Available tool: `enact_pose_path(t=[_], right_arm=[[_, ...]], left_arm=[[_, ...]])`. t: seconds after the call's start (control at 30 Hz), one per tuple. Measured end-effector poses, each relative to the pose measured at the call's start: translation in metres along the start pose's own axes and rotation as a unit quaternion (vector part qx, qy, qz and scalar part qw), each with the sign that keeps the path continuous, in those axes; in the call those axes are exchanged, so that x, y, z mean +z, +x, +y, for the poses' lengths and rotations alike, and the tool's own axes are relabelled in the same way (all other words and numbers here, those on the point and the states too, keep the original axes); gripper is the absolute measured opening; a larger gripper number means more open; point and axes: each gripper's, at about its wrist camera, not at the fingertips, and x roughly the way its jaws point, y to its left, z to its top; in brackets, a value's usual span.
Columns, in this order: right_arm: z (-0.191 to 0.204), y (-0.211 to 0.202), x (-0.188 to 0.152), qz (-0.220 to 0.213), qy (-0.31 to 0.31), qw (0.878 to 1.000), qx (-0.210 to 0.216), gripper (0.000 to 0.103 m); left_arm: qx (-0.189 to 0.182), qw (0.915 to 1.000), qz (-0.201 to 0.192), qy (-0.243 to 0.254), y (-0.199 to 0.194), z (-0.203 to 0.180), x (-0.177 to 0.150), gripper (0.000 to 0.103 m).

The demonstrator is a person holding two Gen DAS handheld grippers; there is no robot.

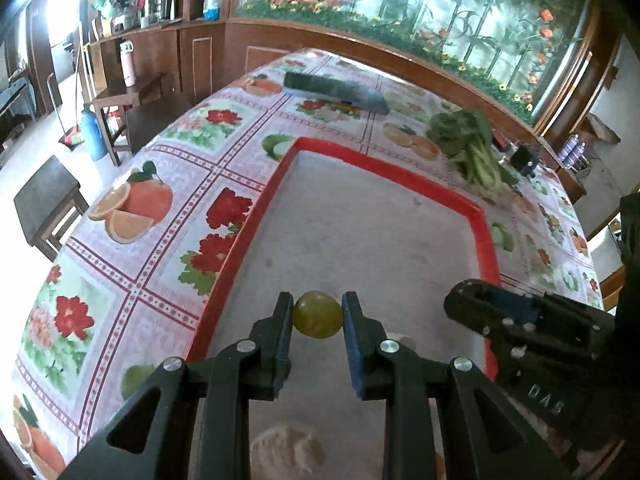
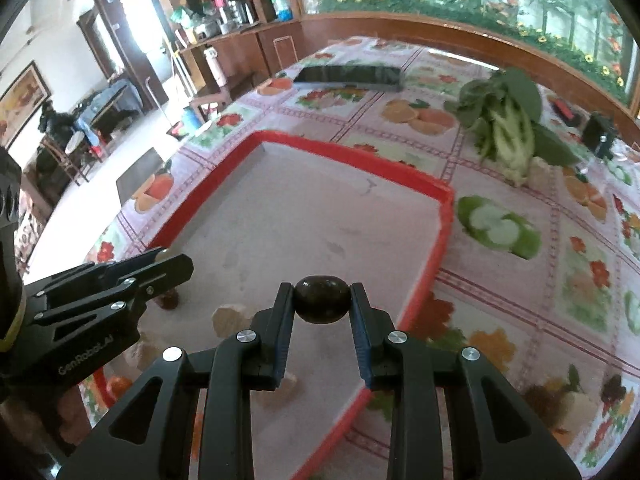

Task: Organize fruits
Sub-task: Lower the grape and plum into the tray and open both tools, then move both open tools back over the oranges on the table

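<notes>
A small round yellow-green fruit (image 1: 317, 314) is being pinched between the 2 fingertips of the left gripper (image 1: 317, 312), above the near part of the grey tray with a red rim (image 1: 280, 176). A small dark round fruit (image 2: 322, 299) is being held the same way by the right gripper (image 2: 322, 300), over the same tray. A green leafy vegetable bunch (image 2: 506, 124) is lying on the fruit-printed tablecloth (image 2: 520, 280) at 1 o'clock, apart from the tray.
</notes>
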Motion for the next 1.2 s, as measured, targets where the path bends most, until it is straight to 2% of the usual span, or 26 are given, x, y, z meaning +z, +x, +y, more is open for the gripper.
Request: enact_pose_path(t=[0.3, 0.43, 0.5, 0.53, 0.7, 0.8, 1.03, 1.2], right_arm=[[0.01, 0.021, 0.001, 0.022, -0.027, 0.999, 0.007, 0.027], [0.012, 0.023, -0.001, 0.025, -0.036, 0.999, 0.008, 0.028], [0.012, 0.022, -0.001, 0.027, -0.036, 0.999, 0.008, 0.032], [0.013, 0.022, -0.002, 0.027, -0.035, 0.999, 0.006, 0.038], [0.008, 0.015, -0.005, 0.026, -0.025, 0.999, 0.0, 0.038], [0.005, 0.007, -0.006, 0.023, -0.012, 1.0, 0.001, 0.038], [0.002, -0.016, -0.013, 0.013, 0.003, 1.0, -0.007, 0.04], [-0.004, -0.037, -0.02, -0.002, 0.027, 1.0, -0.015, 0.045]], left_arm=[[0.002, 0.9997, 0.023, -0.008, 0.022, 0.007, 0.001, 0.028], [0.004, 0.9997, 0.022, -0.012, 0.021, 0.007, 0.0, 0.028], [0.005, 0.9997, 0.022, -0.014, 0.02, 0.007, -0.001, 0.029], [0.005, 0.9996, 0.023, -0.014, 0.02, 0.007, -0.001, 0.029], [0.01, 0.9996, 0.018, -0.018, 0.014, 0.007, -0.006, 0.048], [0.013, 0.9997, 0.012, -0.017, 0.009, 0.007, -0.01, 0.054], [0.007, 0.9999, 0.0, -0.011, -0.006, 0.0, -0.015, 0.058], [-0.006, 1.0, -0.007, -0.001, -0.017, -0.012, -0.019, 0.059]])
